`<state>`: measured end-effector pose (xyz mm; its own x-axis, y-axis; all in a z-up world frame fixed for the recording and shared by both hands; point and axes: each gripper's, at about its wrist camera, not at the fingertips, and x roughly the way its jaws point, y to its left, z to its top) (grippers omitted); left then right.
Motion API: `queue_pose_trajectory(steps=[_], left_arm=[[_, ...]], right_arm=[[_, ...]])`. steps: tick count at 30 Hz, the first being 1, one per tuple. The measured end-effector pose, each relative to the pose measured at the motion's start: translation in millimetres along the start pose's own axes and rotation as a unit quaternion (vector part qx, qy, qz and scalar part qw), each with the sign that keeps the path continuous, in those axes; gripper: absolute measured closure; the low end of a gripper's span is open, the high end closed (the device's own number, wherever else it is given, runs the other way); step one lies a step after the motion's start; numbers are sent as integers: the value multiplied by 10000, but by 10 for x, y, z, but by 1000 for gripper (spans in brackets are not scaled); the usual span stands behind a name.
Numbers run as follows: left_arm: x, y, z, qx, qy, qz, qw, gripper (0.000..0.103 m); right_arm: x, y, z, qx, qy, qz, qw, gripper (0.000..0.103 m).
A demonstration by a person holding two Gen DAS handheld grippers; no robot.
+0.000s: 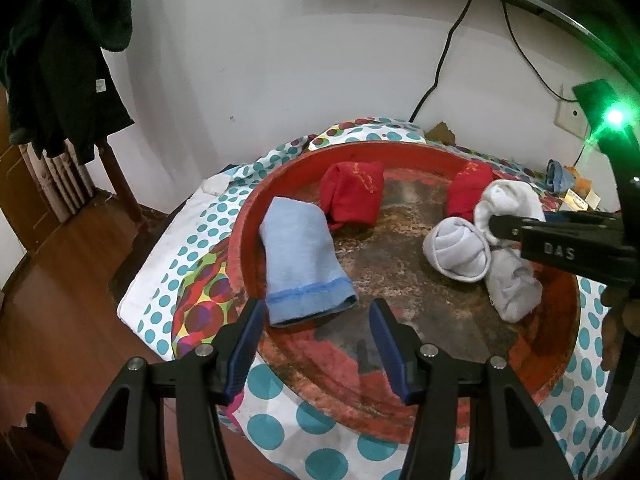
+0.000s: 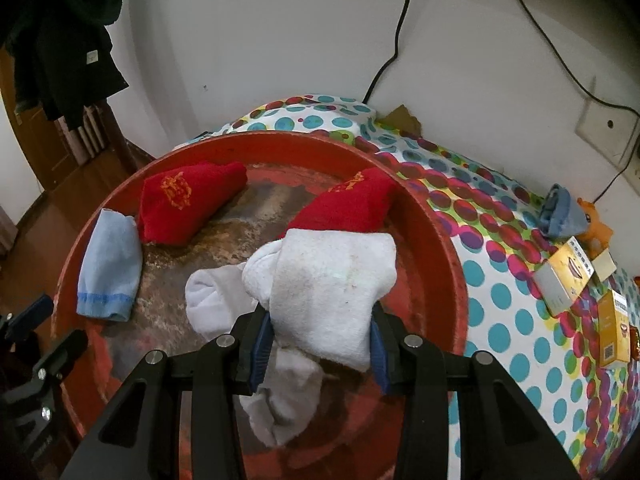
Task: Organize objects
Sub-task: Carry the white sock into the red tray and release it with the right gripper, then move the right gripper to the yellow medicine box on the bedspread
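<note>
A round red tray [image 1: 568,320] [image 2: 440,240] sits on a dotted bedspread and holds several socks. My right gripper [image 2: 320,320] [image 1: 496,228] is shut on a white sock [image 2: 328,280] [image 1: 512,288], which hangs from the pads over the tray's right half. Beside it lies a rolled white sock [image 1: 456,250] [image 2: 212,300]. Two red socks [image 1: 352,196] [image 1: 468,192] lie at the far side. A light blue sock [image 1: 300,256] [image 2: 108,268] rests on the left, just ahead of my left gripper [image 1: 316,312], which stands open with nothing between its fingers.
On the bedspread [image 2: 500,320] right of the tray lie a blue sock [image 2: 560,212], an orange toy [image 2: 596,228] and two small boxes [image 2: 564,276] [image 2: 612,332]. A dark garment [image 1: 60,40] hangs at the left above the wooden floor [image 1: 60,300]. Cables run down the wall.
</note>
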<state>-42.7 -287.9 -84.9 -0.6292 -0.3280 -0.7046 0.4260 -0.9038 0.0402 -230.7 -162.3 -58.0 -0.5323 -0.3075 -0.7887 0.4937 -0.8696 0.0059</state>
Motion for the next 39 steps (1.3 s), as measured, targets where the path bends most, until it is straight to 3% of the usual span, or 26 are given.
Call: queue_pose_trajectory(steps=[8, 15, 20, 22, 27, 33, 39], left_arm=[[14, -21, -1, 37, 15, -34, 10000, 47], [26, -34, -9, 14, 61, -111, 9999, 47], [24, -43, -14, 19, 58, -127, 9999, 47], [27, -56, -21, 51, 60, -133, 9999, 47], [29, -79, -32, 104, 47, -114, 9999, 47], [24, -82, -37, 119, 33, -146, 9998, 47], [23, -129, -55, 204, 38, -127, 9997, 47]], right_arm=[[34, 9, 26, -2, 41, 1, 10000, 62], [-84, -7, -4, 15, -108, -59, 9999, 44], [-187, -60, -16, 5, -171, -57, 9998, 39], [-256, -96, -38, 24, -231, -81, 9997, 30], [-452, -210, -99, 123, -399, 2, 9991, 29], [-650, -519, -259, 376, -545, -63, 9978, 28], [-706, -1180, -550, 817, -502, -676, 9931, 24]])
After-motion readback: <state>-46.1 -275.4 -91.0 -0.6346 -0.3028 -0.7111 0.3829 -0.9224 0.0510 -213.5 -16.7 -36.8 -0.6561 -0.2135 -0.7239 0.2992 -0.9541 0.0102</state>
